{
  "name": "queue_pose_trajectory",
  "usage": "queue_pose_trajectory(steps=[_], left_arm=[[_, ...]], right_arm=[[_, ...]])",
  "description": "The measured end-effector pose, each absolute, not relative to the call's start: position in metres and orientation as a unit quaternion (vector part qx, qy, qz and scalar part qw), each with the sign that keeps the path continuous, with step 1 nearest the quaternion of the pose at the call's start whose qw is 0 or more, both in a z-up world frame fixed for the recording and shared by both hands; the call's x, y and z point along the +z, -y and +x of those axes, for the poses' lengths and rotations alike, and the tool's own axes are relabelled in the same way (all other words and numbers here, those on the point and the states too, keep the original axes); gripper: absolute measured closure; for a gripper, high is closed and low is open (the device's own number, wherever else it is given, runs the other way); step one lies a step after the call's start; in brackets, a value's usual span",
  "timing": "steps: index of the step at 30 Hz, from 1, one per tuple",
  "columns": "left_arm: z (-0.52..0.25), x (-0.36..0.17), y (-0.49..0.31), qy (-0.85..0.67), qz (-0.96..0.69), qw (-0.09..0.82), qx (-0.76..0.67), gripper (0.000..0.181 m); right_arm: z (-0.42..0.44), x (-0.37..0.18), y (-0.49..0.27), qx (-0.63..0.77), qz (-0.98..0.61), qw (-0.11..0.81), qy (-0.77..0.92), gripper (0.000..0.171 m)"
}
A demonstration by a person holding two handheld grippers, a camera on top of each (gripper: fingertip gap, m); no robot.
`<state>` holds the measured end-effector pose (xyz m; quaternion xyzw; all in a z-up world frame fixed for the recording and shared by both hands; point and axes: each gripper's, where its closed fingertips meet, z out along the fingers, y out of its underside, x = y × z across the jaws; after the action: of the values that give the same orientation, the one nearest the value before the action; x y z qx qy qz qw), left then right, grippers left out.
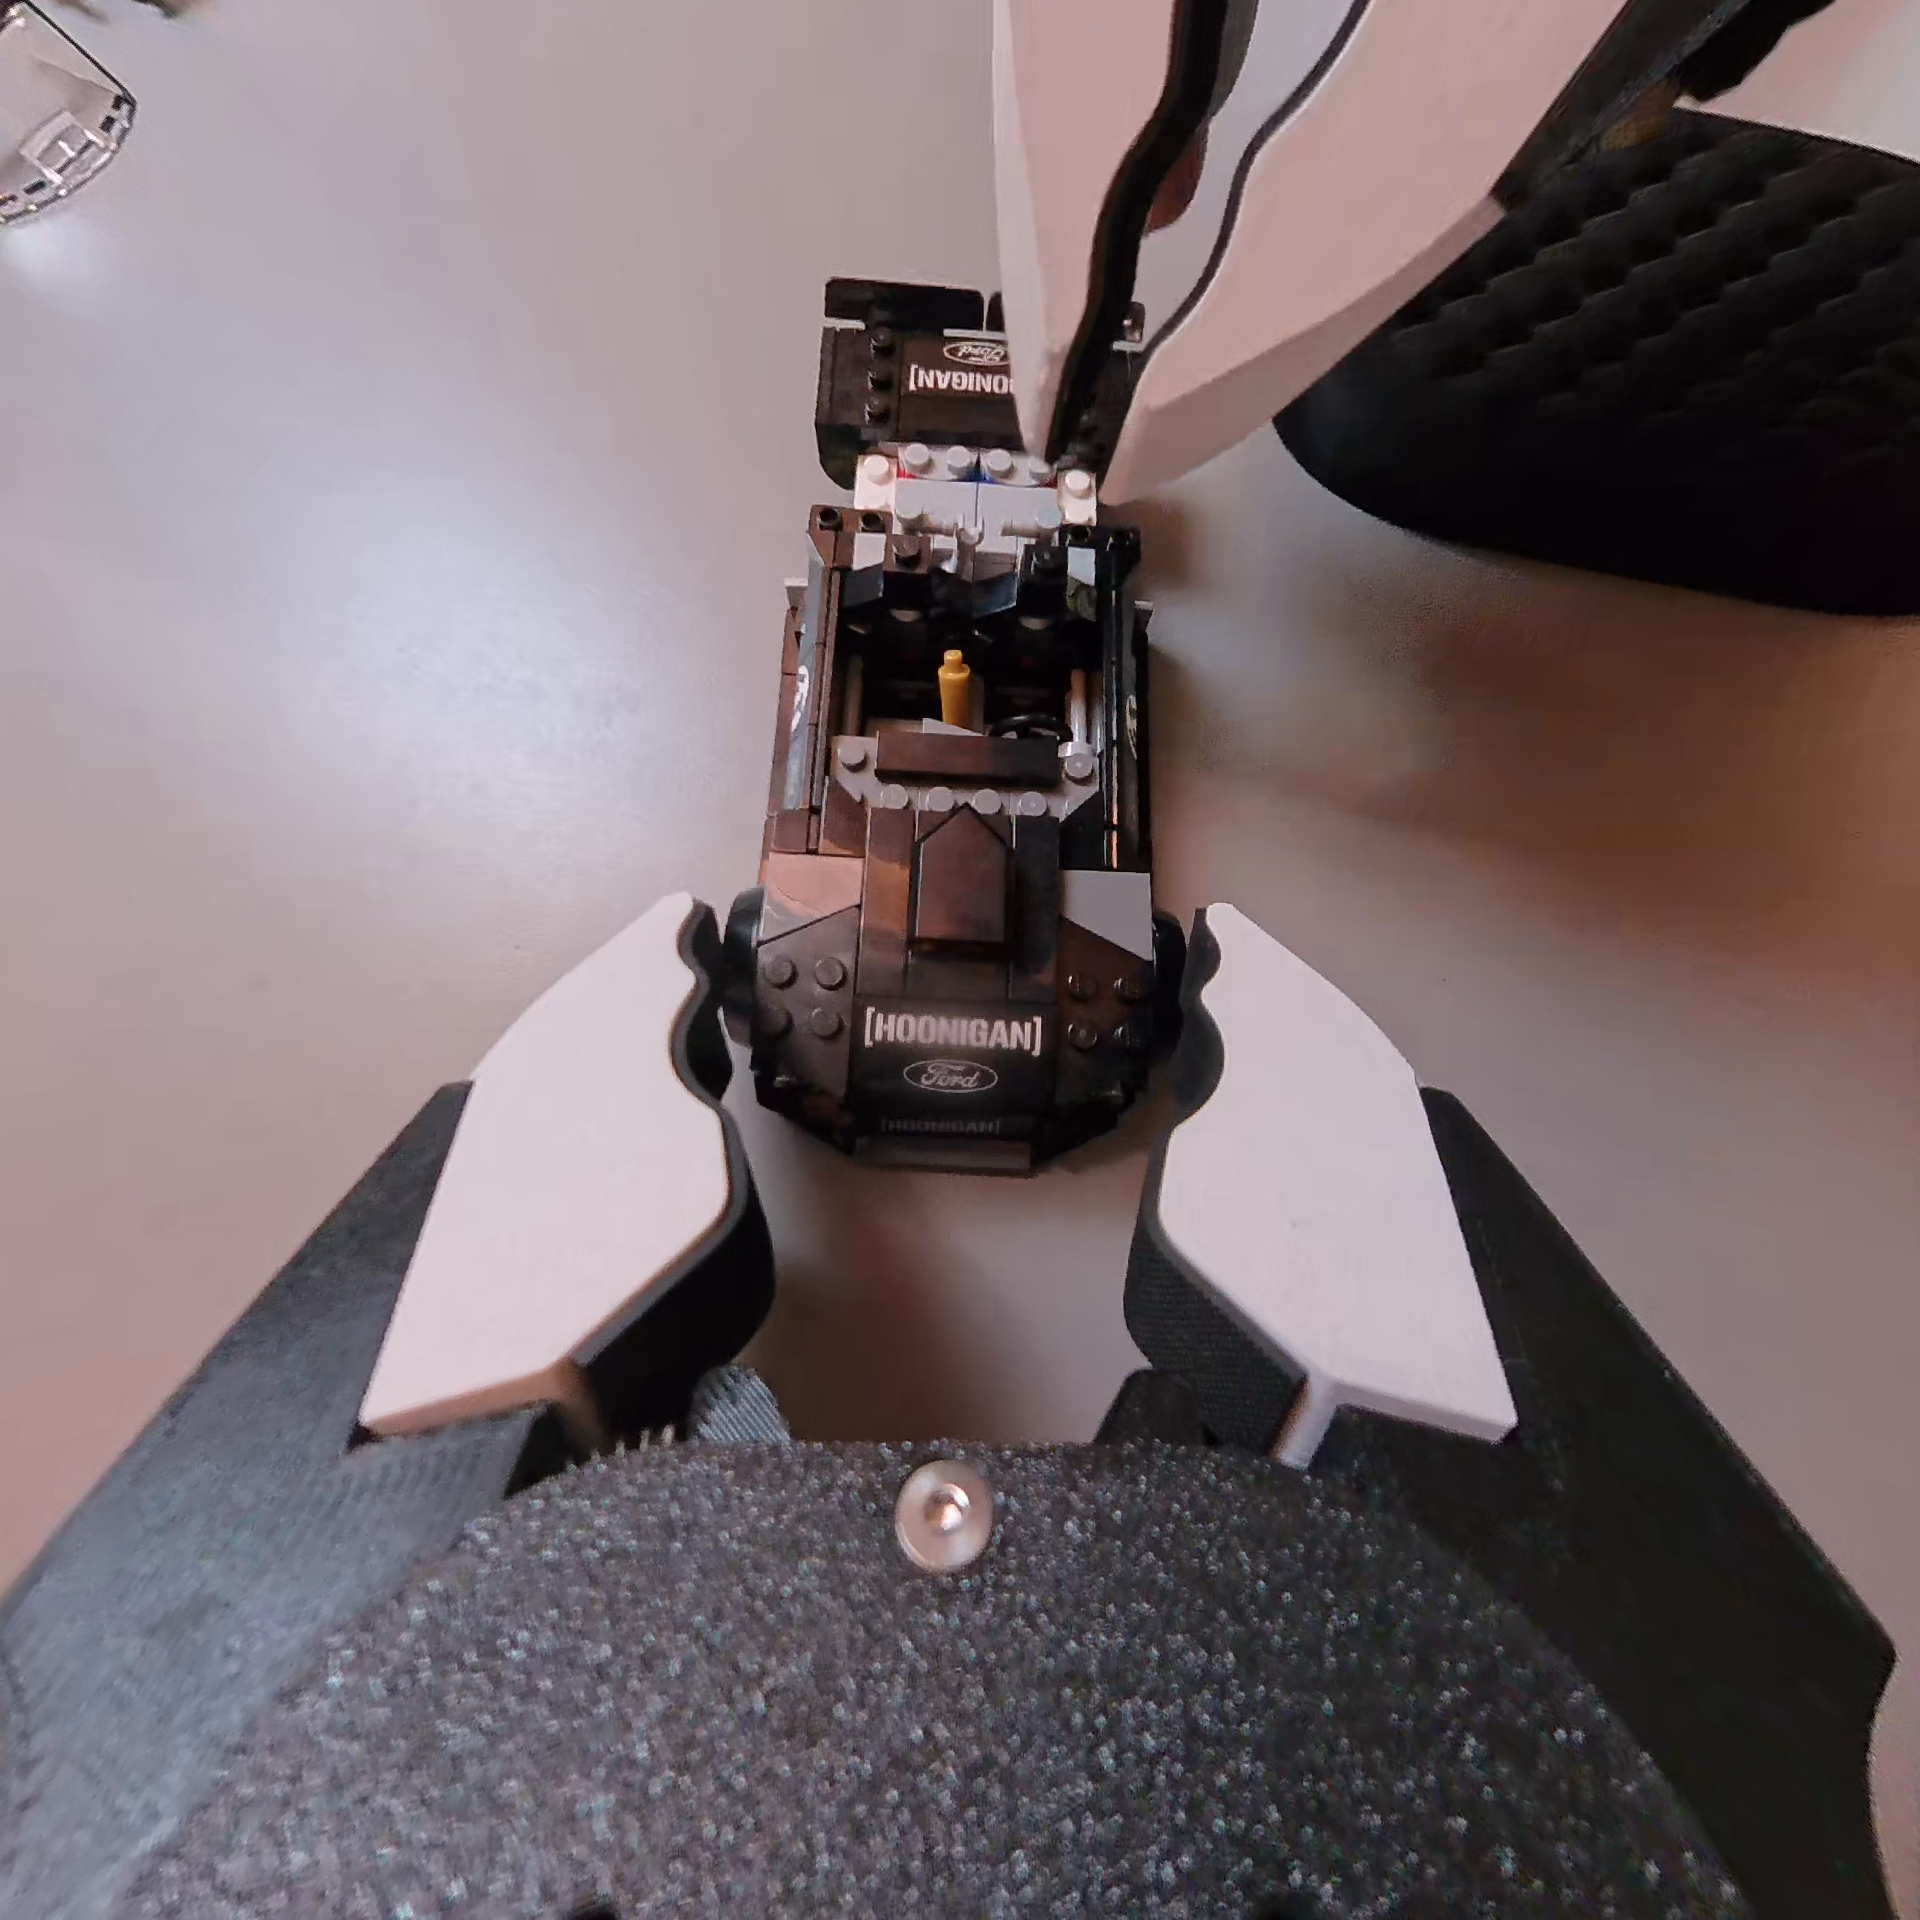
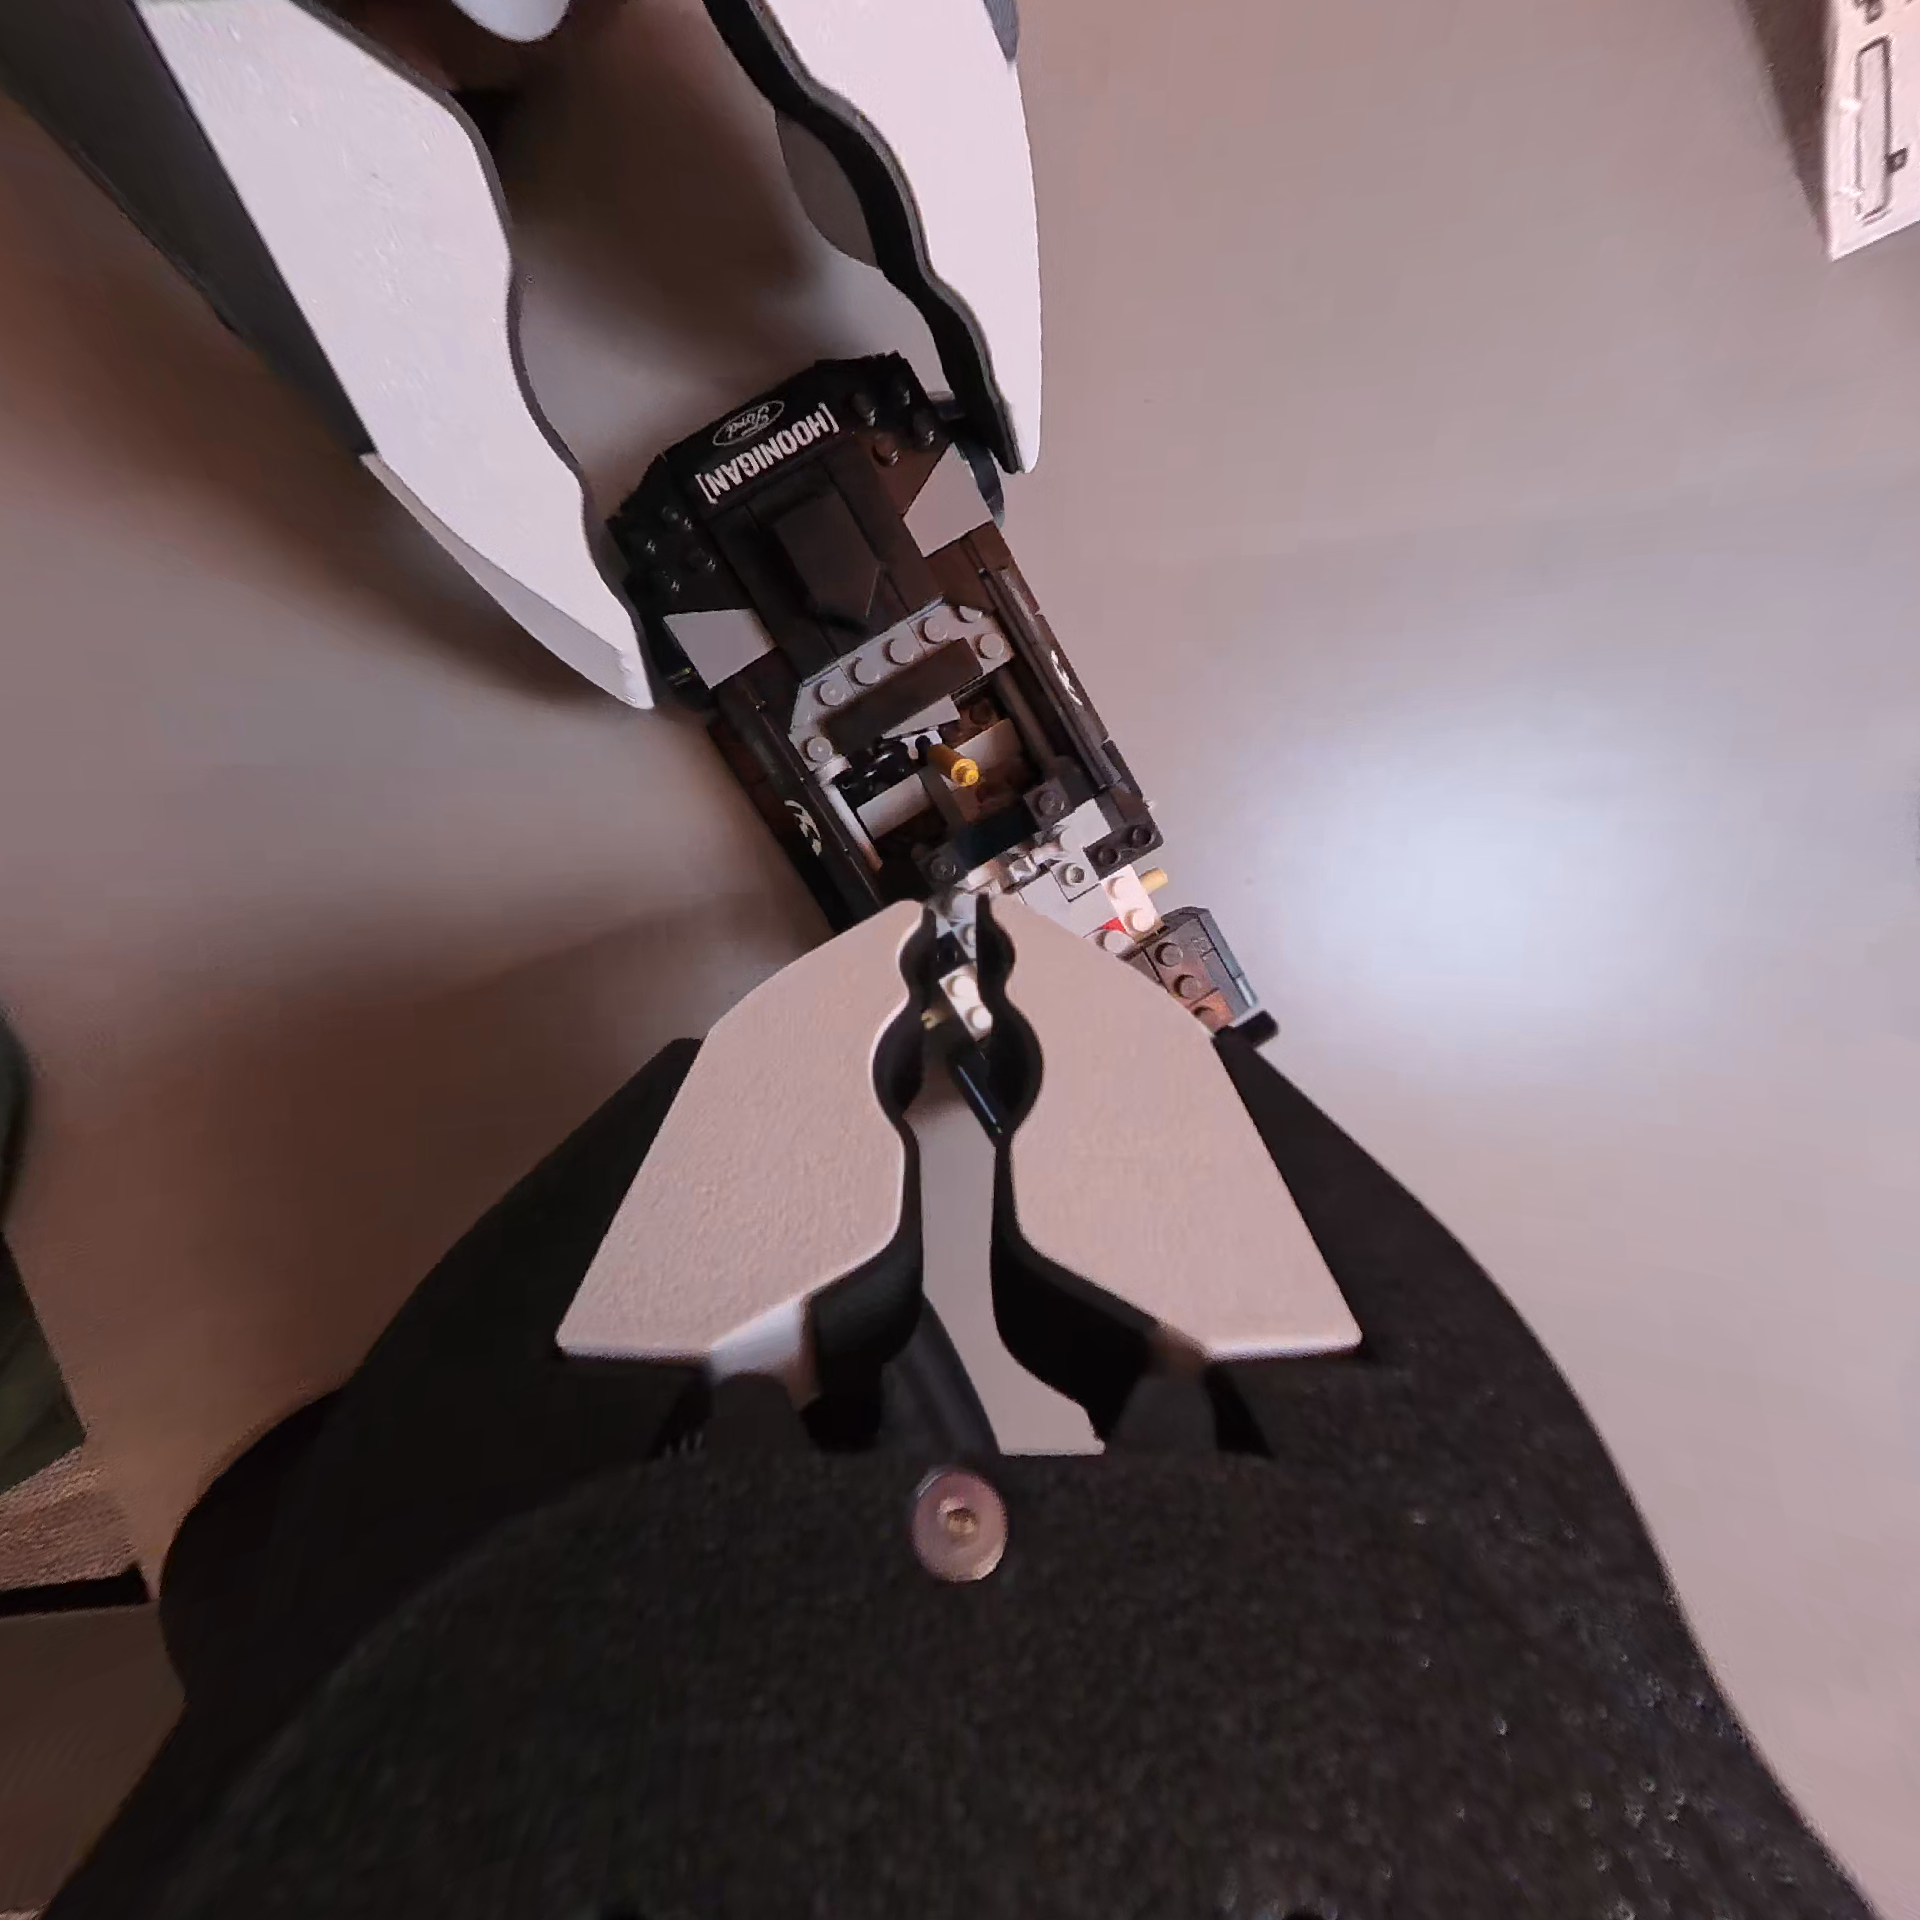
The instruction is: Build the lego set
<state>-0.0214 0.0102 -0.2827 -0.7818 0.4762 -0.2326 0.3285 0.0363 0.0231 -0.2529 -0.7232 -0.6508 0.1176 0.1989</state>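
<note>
Lego car on counter, bodywork largely built, cockpit roofless; my left tongs apart astride its nose, right tongs pinched together at its unfinished tail.

Hood tile of my lego car: I see white lettering and an oval emblem.
Rear tile: similar white lettering, upside down to me.
Door marks: white, unreadable.

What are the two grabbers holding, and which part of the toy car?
The left gripper straddles the lego car's front end by its wheels. The right gripper is nearly shut at the car's rear; whether it pinches anything cannot be told.
</note>
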Motion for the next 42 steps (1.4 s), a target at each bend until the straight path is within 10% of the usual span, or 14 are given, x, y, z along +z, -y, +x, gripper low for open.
queue_pose_trajectory(steps=[42], left_arm=[[-0.0209,-0.2828,-0.0097,-0.481,-0.778,0.328,-0.234,0.097]], right_arm=[[0.03,-0.2613,-0.0254,0.12,-0.7,0.212,0.671,0.15]])
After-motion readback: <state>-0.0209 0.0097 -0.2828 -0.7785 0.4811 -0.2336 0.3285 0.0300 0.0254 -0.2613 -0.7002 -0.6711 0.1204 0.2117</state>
